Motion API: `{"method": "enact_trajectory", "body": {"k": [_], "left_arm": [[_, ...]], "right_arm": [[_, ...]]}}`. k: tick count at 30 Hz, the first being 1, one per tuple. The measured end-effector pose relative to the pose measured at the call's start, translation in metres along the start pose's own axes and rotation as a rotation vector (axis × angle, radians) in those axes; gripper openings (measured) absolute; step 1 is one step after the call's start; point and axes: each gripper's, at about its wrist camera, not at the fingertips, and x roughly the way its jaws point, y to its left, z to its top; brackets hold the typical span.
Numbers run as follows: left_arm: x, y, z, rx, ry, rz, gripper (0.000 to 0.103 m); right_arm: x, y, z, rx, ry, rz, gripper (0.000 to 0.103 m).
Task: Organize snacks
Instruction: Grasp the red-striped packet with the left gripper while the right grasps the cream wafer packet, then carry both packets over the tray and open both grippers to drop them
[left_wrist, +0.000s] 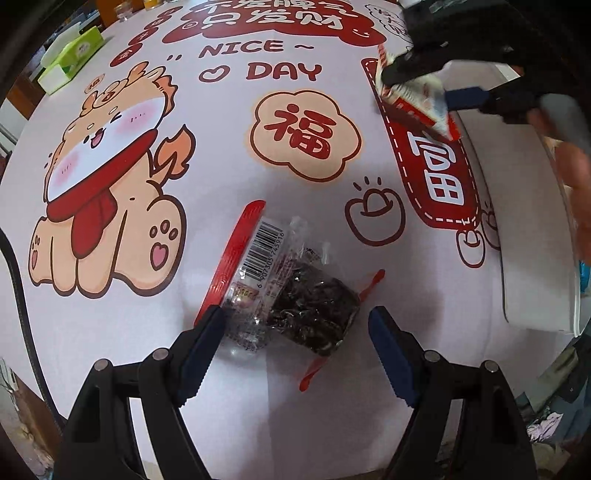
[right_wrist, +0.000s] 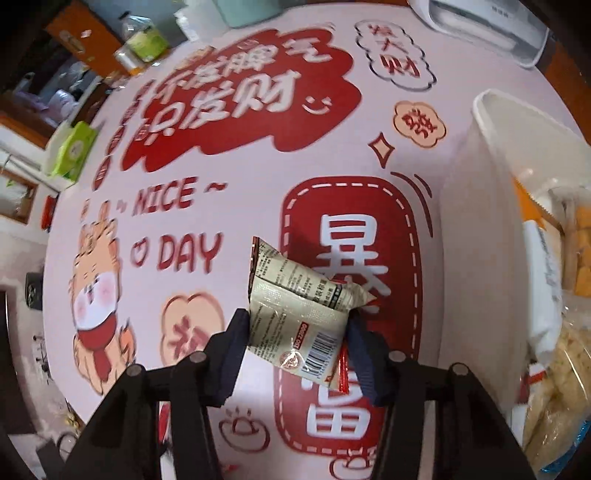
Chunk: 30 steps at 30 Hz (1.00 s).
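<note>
Surface: carries all items listed.
Snack packet with barcode: lies flat on the surface, between the left gripper's fingers; the left finger tip is at the packet's edge, the right finger stands apart from it.
Second snack packet: off the surface, between the right gripper's fingers, both pressing its sides; in the left wrist view, far right of the first packet and behind it.
Storage bin: on the surface, right of the right gripper; more packaged snacks inside.
Tissue box: far left edge of the surface.
Appliance: far edge, behind the bin.
</note>
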Motion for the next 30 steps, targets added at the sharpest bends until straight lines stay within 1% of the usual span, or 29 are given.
{"method": "enact_trajectory", "body": {"k": [1,2,3,4,5,8,11,13,18,23,26,30], "left_arm": [[0.001,0.0,0.0,0.002,-0.004,0.011,0.076],[0.0,-0.002,-0.001,0.011,-0.01,0.035,0.069],[0.0,0.0,-0.001,0.021,-0.015,0.046,0.067],[-0.002,-0.002,-0.002,0.033,-0.022,0.038,0.059],[-0.004,-0.004,-0.001,0.042,-0.03,0.024,0.046],[-0.004,-0.01,0.002,0.042,-0.028,0.04,0.044],[-0.01,-0.014,0.006,0.029,-0.036,0.034,0.043],[-0.021,-0.015,0.016,0.033,-0.064,0.038,0.043],[-0.063,-0.036,0.034,0.068,-0.161,0.032,0.043],[-0.107,-0.072,0.054,0.119,-0.258,-0.026,0.043],[-0.122,-0.102,0.064,0.162,-0.302,-0.065,0.043],[-0.138,-0.139,0.077,0.21,-0.337,-0.11,0.043]], "right_arm": [[-0.007,0.001,-0.004,-0.005,-0.011,0.015,0.052],[-0.017,0.001,-0.008,-0.015,-0.026,0.029,0.052],[-0.024,0.002,-0.01,-0.024,-0.038,0.039,0.052],[-0.032,0.005,-0.012,-0.037,-0.053,0.05,0.052],[-0.042,0.006,-0.016,-0.052,-0.073,0.062,0.052],[-0.064,0.006,-0.025,-0.089,-0.111,0.092,0.052],[-0.082,0.003,-0.034,-0.117,-0.141,0.112,0.052],[-0.094,0.001,-0.043,-0.133,-0.157,0.118,0.052],[-0.125,-0.019,-0.072,-0.162,-0.213,0.103,0.052],[-0.156,-0.056,-0.097,-0.131,-0.259,0.075,0.052],[-0.173,-0.078,-0.108,-0.103,-0.288,0.048,0.053],[-0.193,-0.108,-0.119,-0.051,-0.323,0.009,0.053]]}}
